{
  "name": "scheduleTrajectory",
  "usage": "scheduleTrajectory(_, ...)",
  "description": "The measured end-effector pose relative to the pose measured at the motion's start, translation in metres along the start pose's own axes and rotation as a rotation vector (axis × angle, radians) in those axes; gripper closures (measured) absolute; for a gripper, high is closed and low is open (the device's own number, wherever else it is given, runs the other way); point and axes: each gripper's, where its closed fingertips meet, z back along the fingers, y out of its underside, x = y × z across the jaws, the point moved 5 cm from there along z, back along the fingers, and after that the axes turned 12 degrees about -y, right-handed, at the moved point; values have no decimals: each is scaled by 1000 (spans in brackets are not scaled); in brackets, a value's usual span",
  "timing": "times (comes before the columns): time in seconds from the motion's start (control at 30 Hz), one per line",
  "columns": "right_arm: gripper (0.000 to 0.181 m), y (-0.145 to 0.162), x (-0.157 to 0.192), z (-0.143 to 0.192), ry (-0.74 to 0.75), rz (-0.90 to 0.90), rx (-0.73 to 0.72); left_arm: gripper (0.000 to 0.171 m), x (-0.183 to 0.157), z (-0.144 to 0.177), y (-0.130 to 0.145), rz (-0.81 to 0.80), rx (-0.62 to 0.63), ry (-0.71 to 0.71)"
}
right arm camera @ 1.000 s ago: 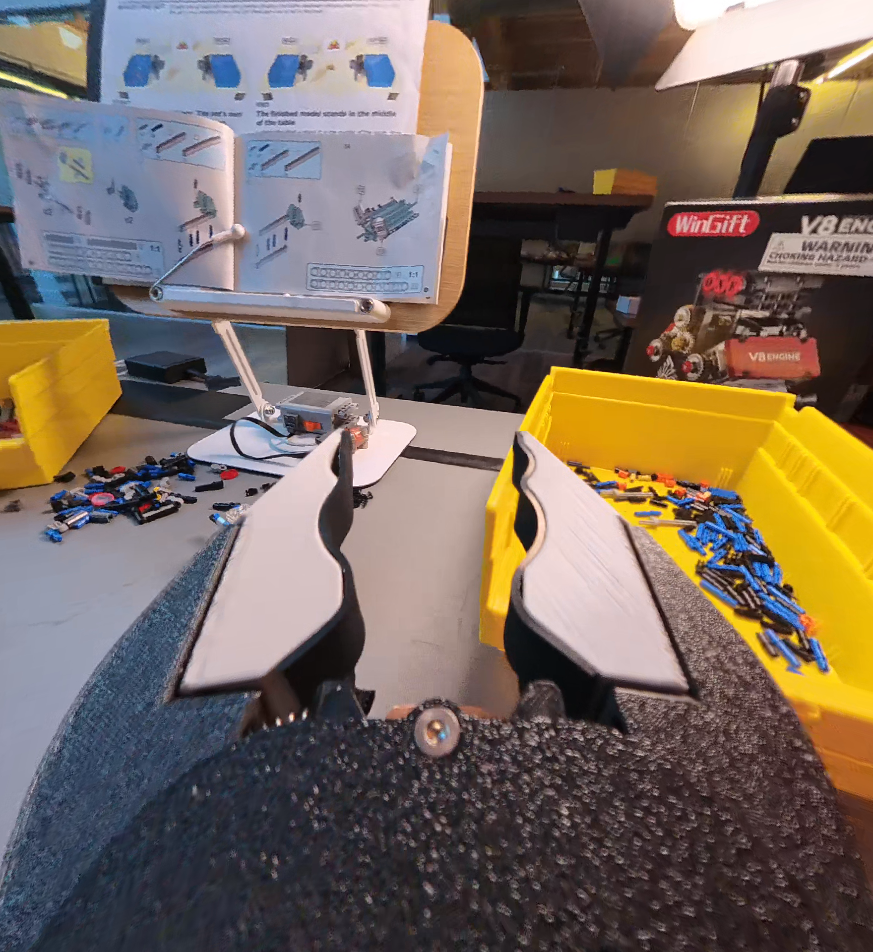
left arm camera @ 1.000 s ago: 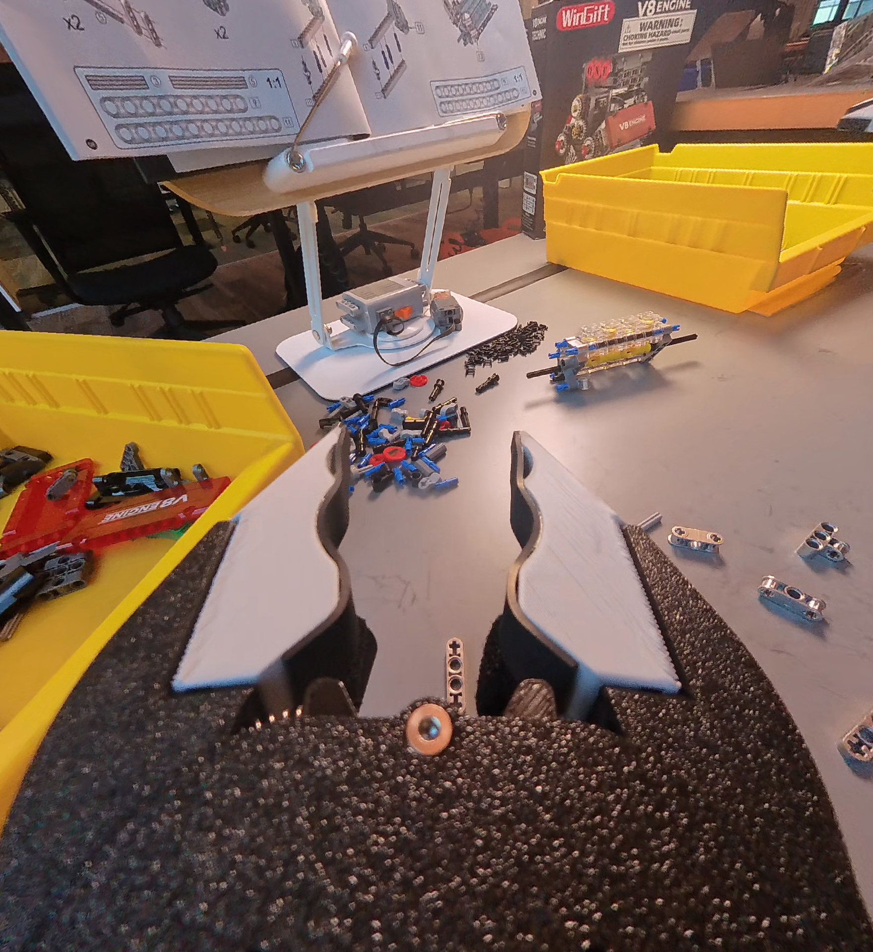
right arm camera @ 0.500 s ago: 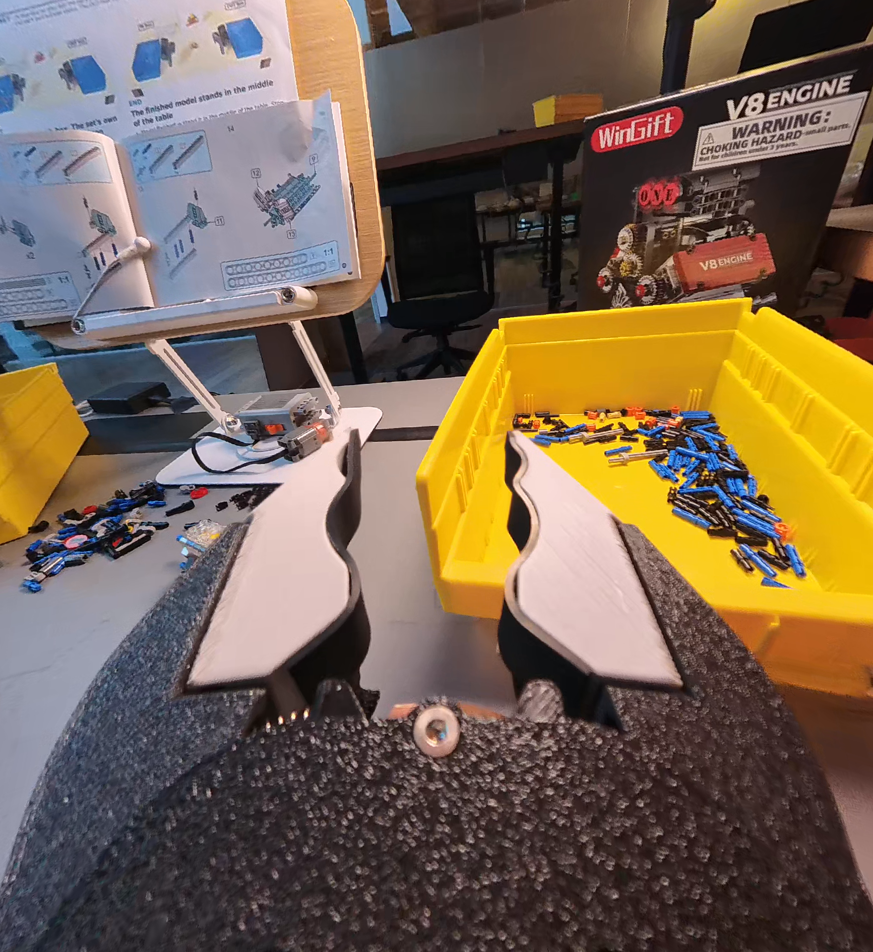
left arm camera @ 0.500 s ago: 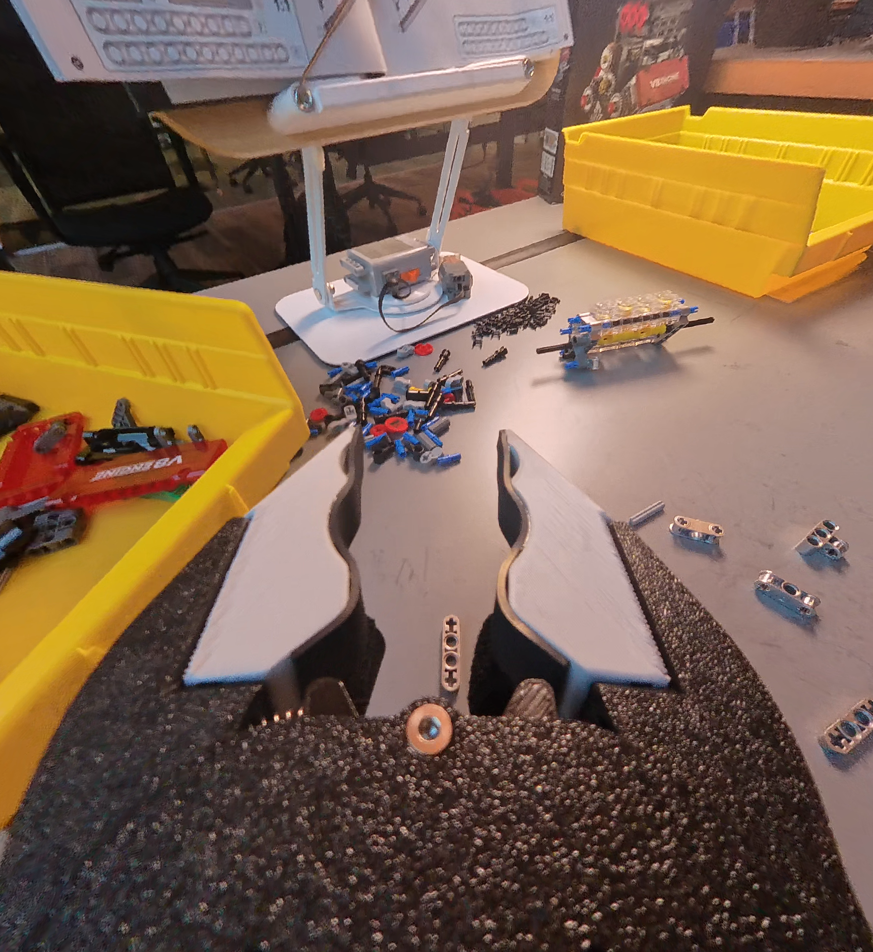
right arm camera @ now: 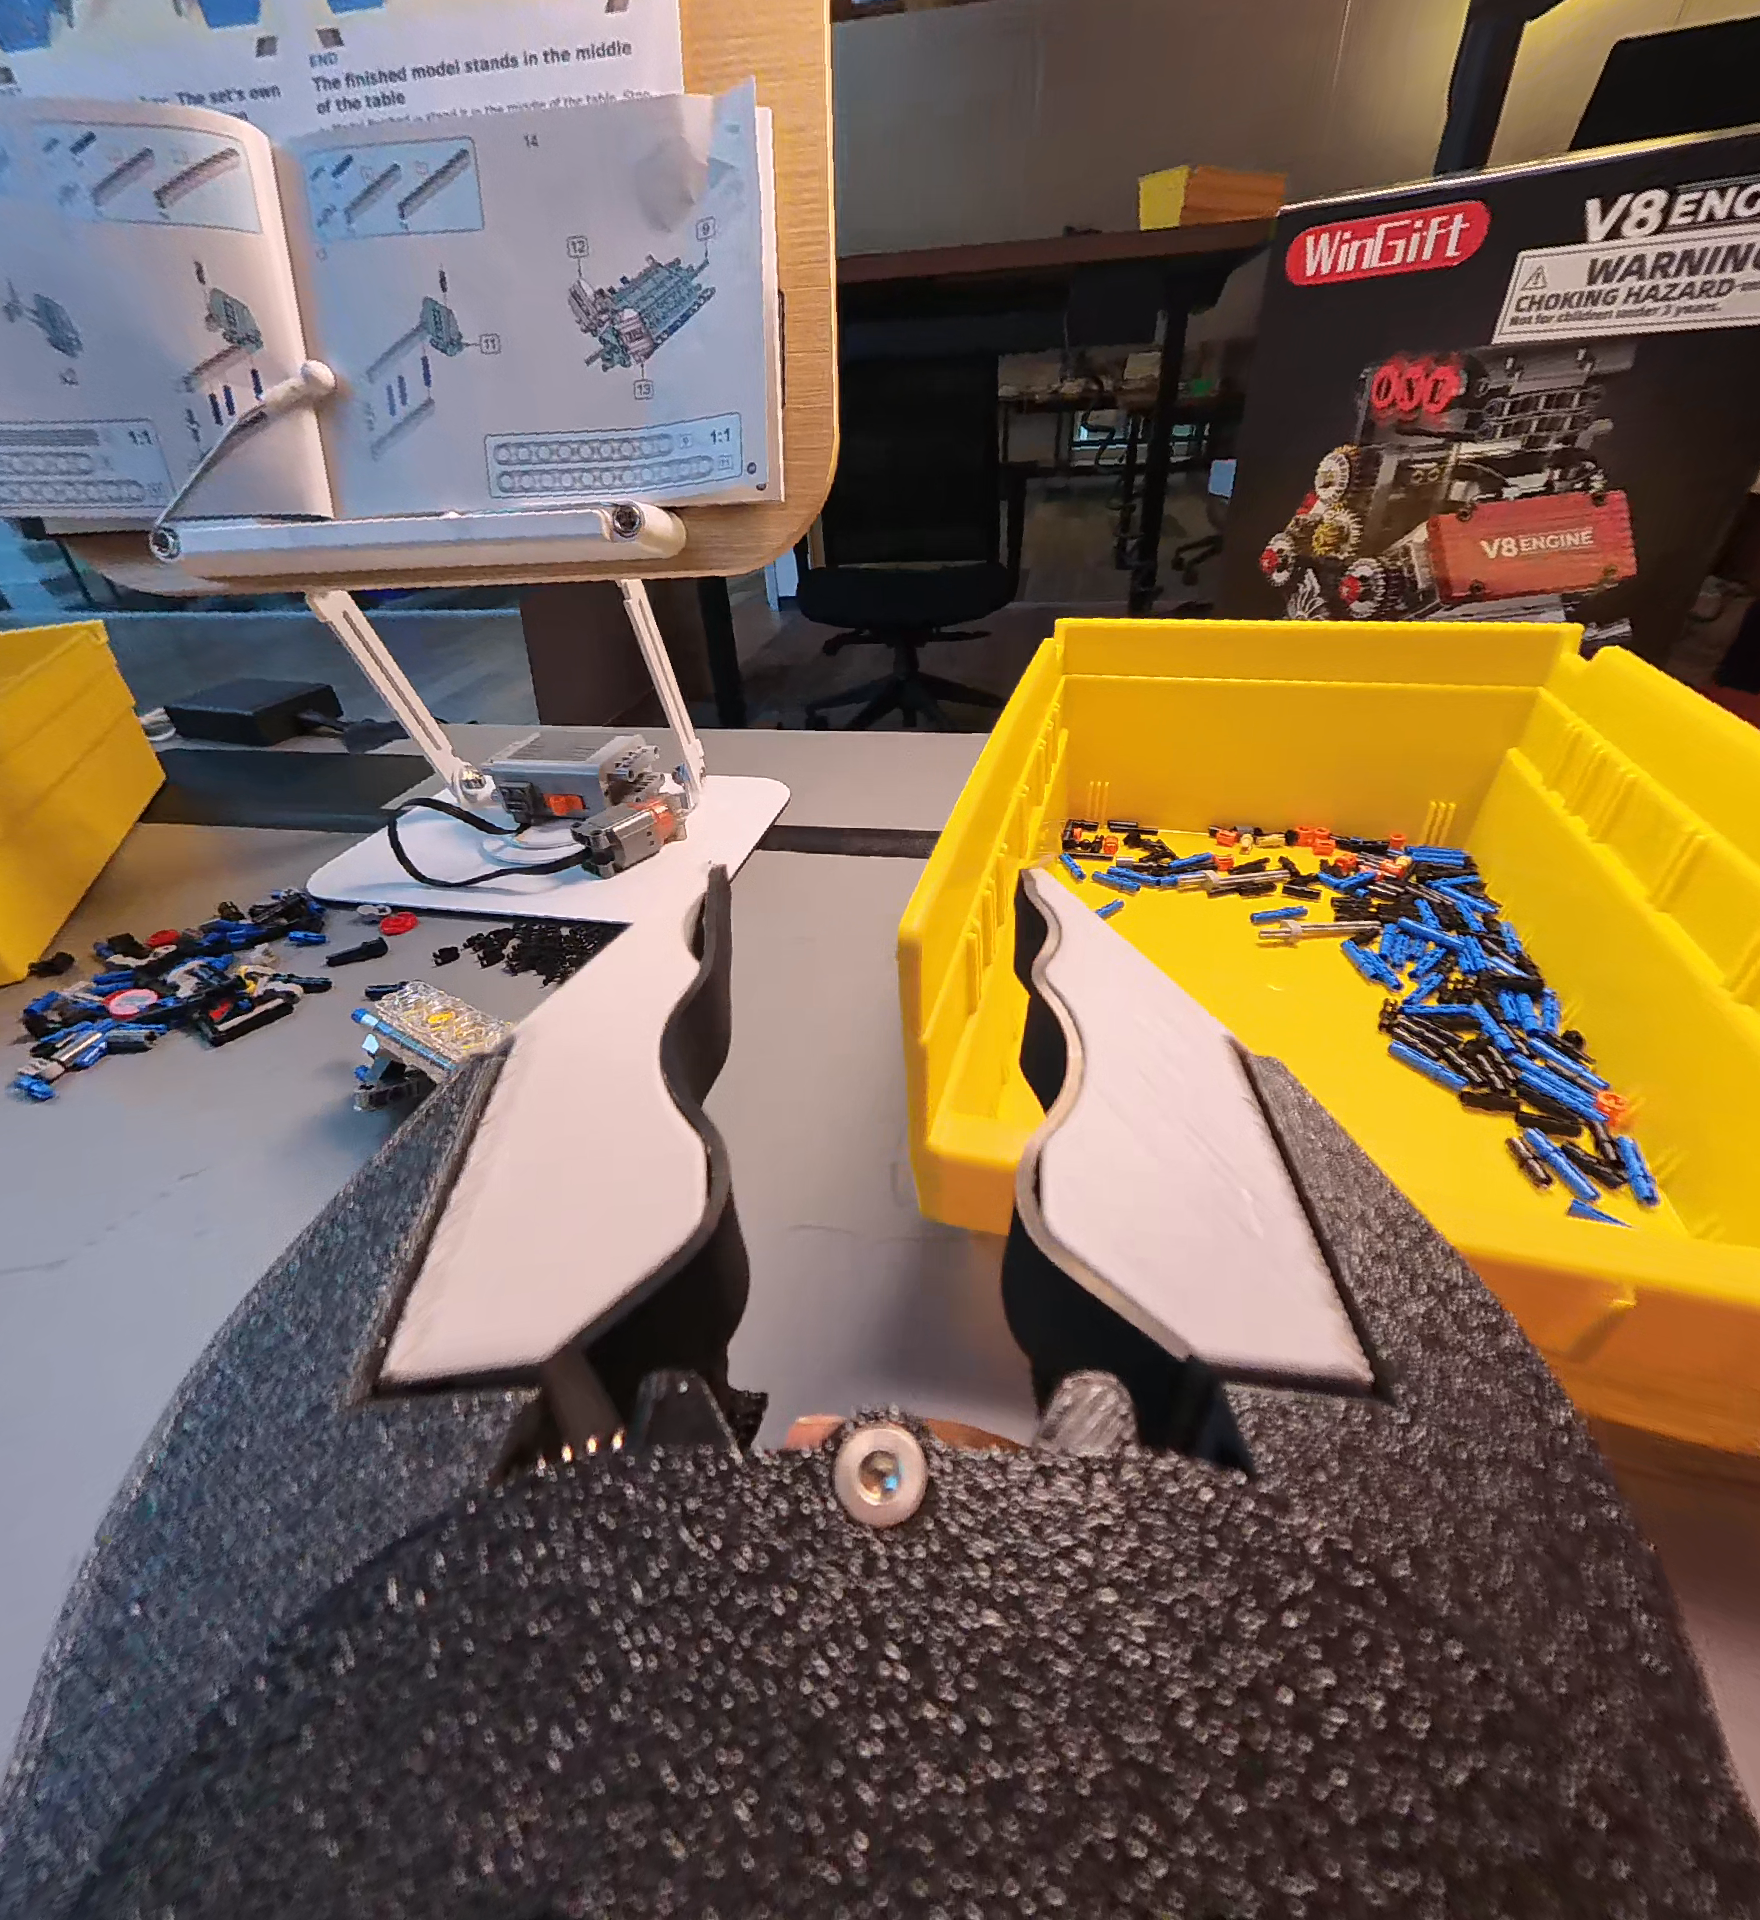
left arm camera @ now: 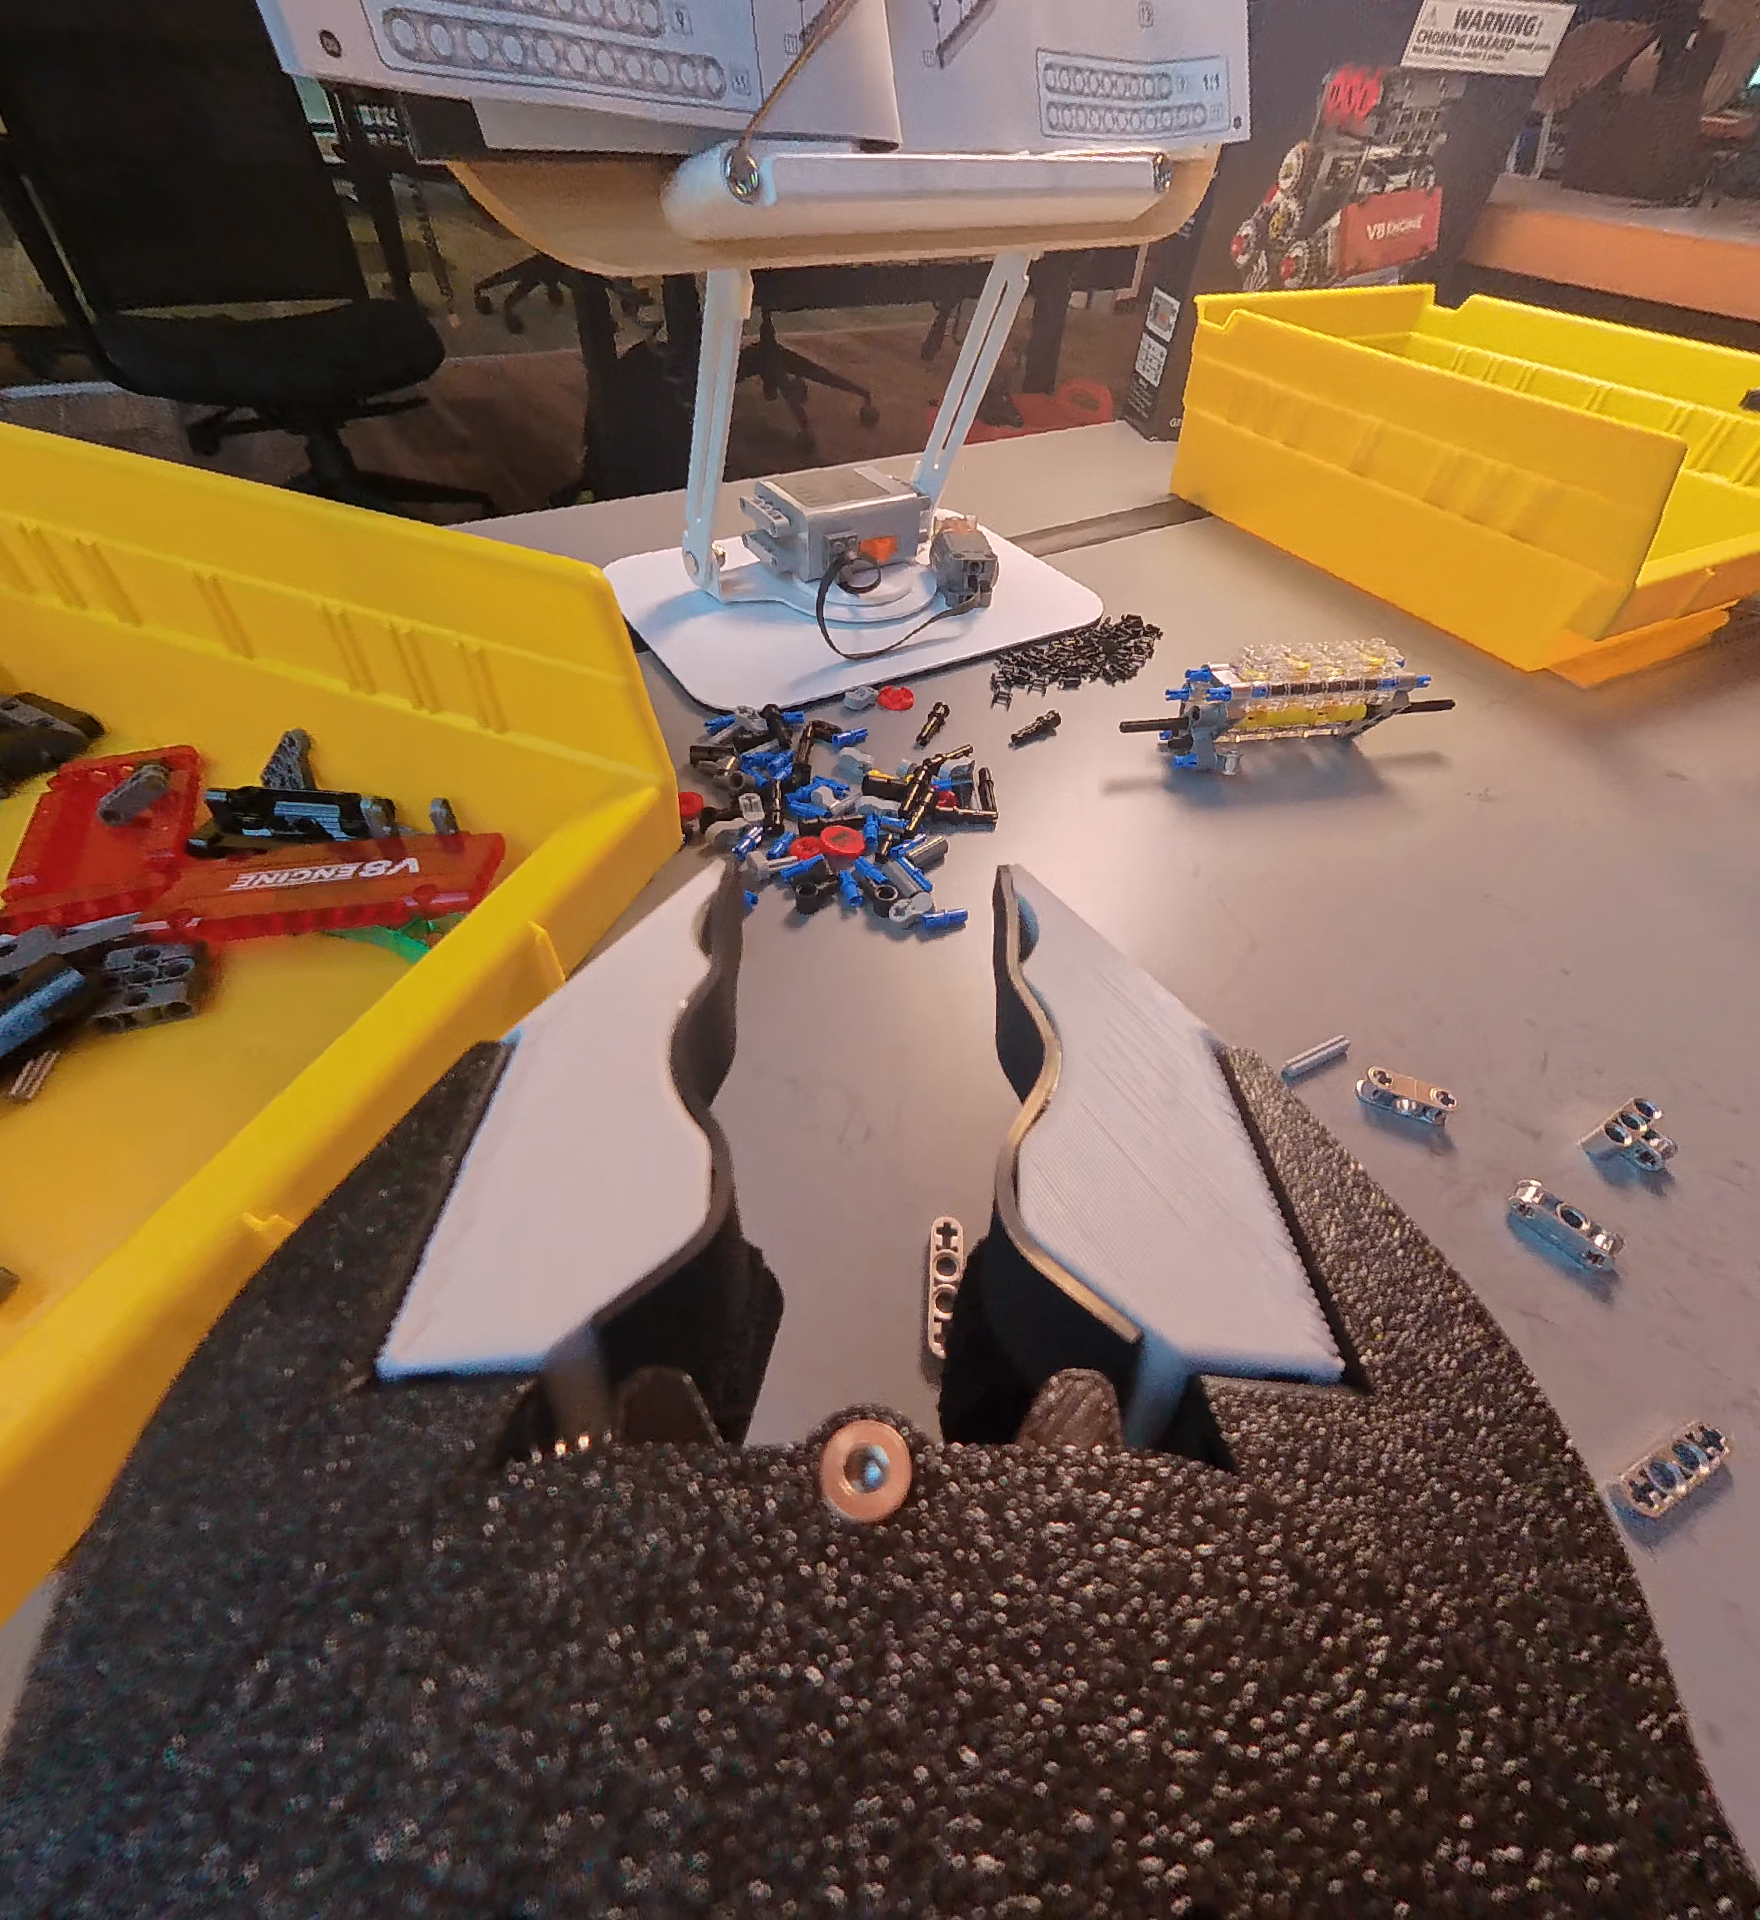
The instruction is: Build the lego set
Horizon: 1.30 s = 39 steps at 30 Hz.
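Note:
My left gripper (left arm camera: 860,899) is open and empty above the grey table, its tips just short of a pile of small blue, black and red pins (left arm camera: 834,821). A small grey beam (left arm camera: 943,1288) lies on the table between its fingers. A partly built clear, yellow and blue engine block (left arm camera: 1291,696) lies further right; it also shows in the right wrist view (right arm camera: 419,1023). My right gripper (right arm camera: 871,883) is open and empty, at the left wall of a yellow bin (right arm camera: 959,997) holding many blue and black pins (right arm camera: 1468,997).
A yellow bin (left arm camera: 356,665) with a red cover plate (left arm camera: 232,862) stands at the left. Several silver connectors (left arm camera: 1562,1226) lie at the right. A book stand (left arm camera: 855,623) holds an open manual, with a grey battery box (left arm camera: 834,520) on its base. A product box (right arm camera: 1541,395) stands behind. Tip to tip, the grippers are about 40 cm apart.
The left gripper has moved forward toward the pile of pins. The right gripper has swung right and closer to the yellow bin. Both jaws stay open.

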Motion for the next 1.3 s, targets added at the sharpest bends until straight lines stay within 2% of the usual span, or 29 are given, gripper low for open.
scheduleTrajectory(0.23,128,3,3,-3,-13,16,9,139,3,4,-5,26,-40,13)
scheduleTrajectory(0.73,128,6,9,-6,-14,72,25,140,3,7,-15,-6,-80,-18)
scheduleTrajectory(0.8,128,7,8,-6,-5,78,32,141,11,15,-35,-21,-117,-40)
scheduleTrajectory(0.87,128,6,7,-5,2,76,26,145,26,30,-73,-67,-181,-73)
scheduleTrajectory(0.97,128,7,8,-6,0,81,28,145,67,39,-127,-226,-150,-163)
scheduleTrajectory(1.03,128,7,10,-7,-8,85,30,144,107,28,-147,-326,-27,-214)
scheduleTrajectory(1.1,128,6,12,-7,-18,89,26,144,152,4,-146,-400,158,-226)
scheduleTrajectory(1.17,129,4,15,-6,-40,97,13,149,189,-24,-120,-453,409,-131)
scheduleTrajectory(1.3,131,-3,33,-6,-155,166,-28,157,241,-65,-59,-581,784,-37)
